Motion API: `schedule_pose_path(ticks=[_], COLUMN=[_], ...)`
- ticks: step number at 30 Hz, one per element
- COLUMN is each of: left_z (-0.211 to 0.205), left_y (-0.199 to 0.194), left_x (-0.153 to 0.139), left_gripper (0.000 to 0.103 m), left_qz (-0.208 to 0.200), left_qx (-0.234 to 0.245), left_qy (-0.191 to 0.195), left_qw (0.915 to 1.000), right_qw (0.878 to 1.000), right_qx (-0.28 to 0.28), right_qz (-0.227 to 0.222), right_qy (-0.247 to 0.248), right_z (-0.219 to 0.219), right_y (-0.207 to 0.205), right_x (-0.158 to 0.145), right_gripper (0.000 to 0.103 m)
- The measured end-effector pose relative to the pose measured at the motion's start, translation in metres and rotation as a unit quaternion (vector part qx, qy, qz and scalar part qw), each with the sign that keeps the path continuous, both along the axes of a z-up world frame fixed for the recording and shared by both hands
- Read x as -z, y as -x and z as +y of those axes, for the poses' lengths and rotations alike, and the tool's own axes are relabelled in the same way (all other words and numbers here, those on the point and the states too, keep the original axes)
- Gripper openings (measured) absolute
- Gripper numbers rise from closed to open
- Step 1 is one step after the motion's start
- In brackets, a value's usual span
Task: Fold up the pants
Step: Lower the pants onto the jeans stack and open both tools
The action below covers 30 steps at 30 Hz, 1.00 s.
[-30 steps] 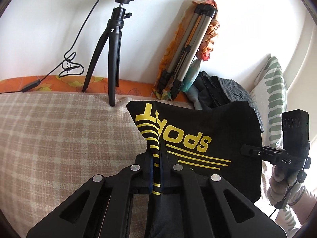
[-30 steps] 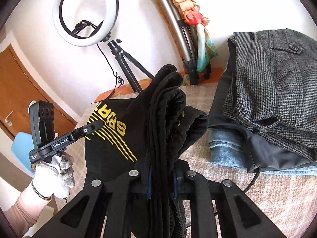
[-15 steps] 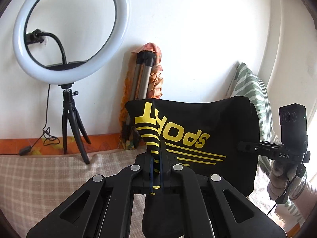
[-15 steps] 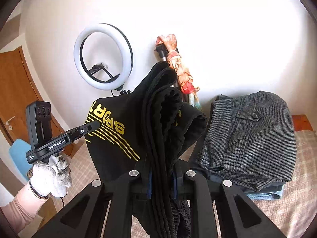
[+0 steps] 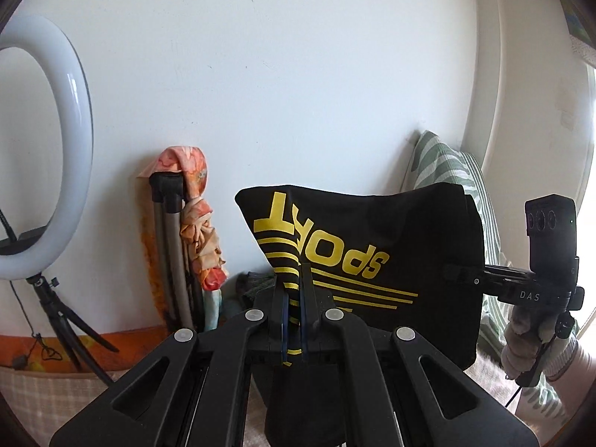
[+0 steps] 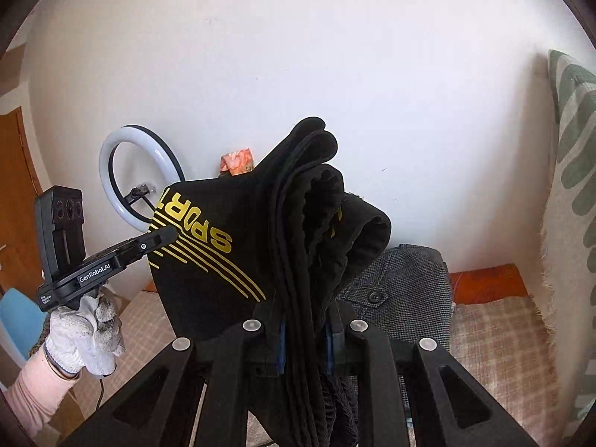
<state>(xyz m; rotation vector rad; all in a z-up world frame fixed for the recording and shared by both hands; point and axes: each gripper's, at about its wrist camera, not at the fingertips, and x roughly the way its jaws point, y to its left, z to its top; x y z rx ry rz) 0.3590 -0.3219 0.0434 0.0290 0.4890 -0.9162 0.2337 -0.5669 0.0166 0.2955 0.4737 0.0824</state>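
Note:
The black pants (image 5: 372, 246) with a yellow "SPORT" print hang folded in the air between my two grippers, above the bed. My left gripper (image 5: 294, 309) is shut on one edge of the pants, by the yellow stripes. My right gripper (image 6: 303, 329) is shut on the other edge, where several thick layers (image 6: 313, 193) bunch up between the fingers. Each gripper shows in the other's view: the right one (image 5: 465, 272) at the pants' far side, the left one (image 6: 164, 236) in a white-gloved hand.
A stack of folded clothes, grey tweed on top (image 6: 398, 290), lies on the checked bedspread (image 6: 495, 339). A ring light on a tripod (image 5: 70, 164) and a folded tripod with an orange scarf (image 5: 178, 238) stand by the wall. A green-striped pillow (image 5: 447, 171) leans at right.
Both grippers have lifted the pants well up off the bed. The views now tilt up toward the wall, and the bed has dropped low in both views.

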Motion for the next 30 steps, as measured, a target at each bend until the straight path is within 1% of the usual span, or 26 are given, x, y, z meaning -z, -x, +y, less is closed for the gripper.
schedule_pose_path(ticks=[4,7,10,15,19,20,22,23,24,25,26,28,30], left_z=[-0.031,-0.054,-0.076,-0.107,-0.121,-0.124,-0.129,-0.131,-0.132,-0.132,-0.131,-0.13,-0.127], left_y=[-0.014,-0.027,-0.042,-0.062,-0.07,-0.07,-0.068,-0.067,-0.069,-0.071,-0.069,-0.064,-0.061], left_x=[0.016,0.035,0.055,0.082,0.097,0.098,0.098,0.098,0.097,0.095,0.092,0.085,0.081], left_gripper=[0.003,0.003,0.003,0.003,0.003,0.005,0.007,0.01,0.013,0.024,0.033,0.033,0.035], left_qz=[0.014,0.022,0.021,0.003,-0.003,-0.011,-0.016,-0.018,-0.021,-0.024,-0.025,-0.03,-0.026], left_qx=[0.004,0.003,-0.011,-0.034,-0.042,-0.045,-0.051,-0.056,-0.066,-0.074,-0.077,-0.071,-0.065], left_qy=[-0.008,-0.022,-0.044,-0.096,-0.122,-0.127,-0.132,-0.138,-0.143,-0.144,-0.141,-0.137,-0.137], left_qw=[0.9999,0.9995,0.9987,0.9948,0.9917,0.9909,0.9898,0.9887,0.9874,0.9866,0.9868,0.9876,0.9881], right_qw=[1.0,0.999,0.997,0.994,0.992,0.992,0.99,0.989,0.987,0.985,0.983,0.982,0.981], right_qx=[0.01,0.023,0.032,0.046,0.06,0.063,0.076,0.085,0.096,0.108,0.118,0.127,0.136], right_qz=[0.022,0.043,0.061,0.095,0.108,0.11,0.118,0.122,0.127,0.134,0.141,0.142,0.139], right_qy=[-0.005,-0.015,-0.023,-0.007,0.003,0.008,0.009,0.011,0.014,0.018,0.02,0.014,0.007], right_z=[-0.034,-0.058,-0.079,-0.09,-0.093,-0.093,-0.095,-0.097,-0.099,-0.101,-0.106,-0.114,-0.117], right_y=[-0.021,-0.043,-0.066,-0.108,-0.126,-0.127,-0.127,-0.126,-0.122,-0.121,-0.117,-0.108,-0.101], right_x=[0.01,0.029,0.051,0.083,0.093,0.095,0.098,0.099,0.101,0.102,0.103,0.103,0.1], right_gripper=[0.013,0.013,0.013,0.013,0.014,0.015,0.019,0.028,0.039,0.044,0.048,0.048,0.055])
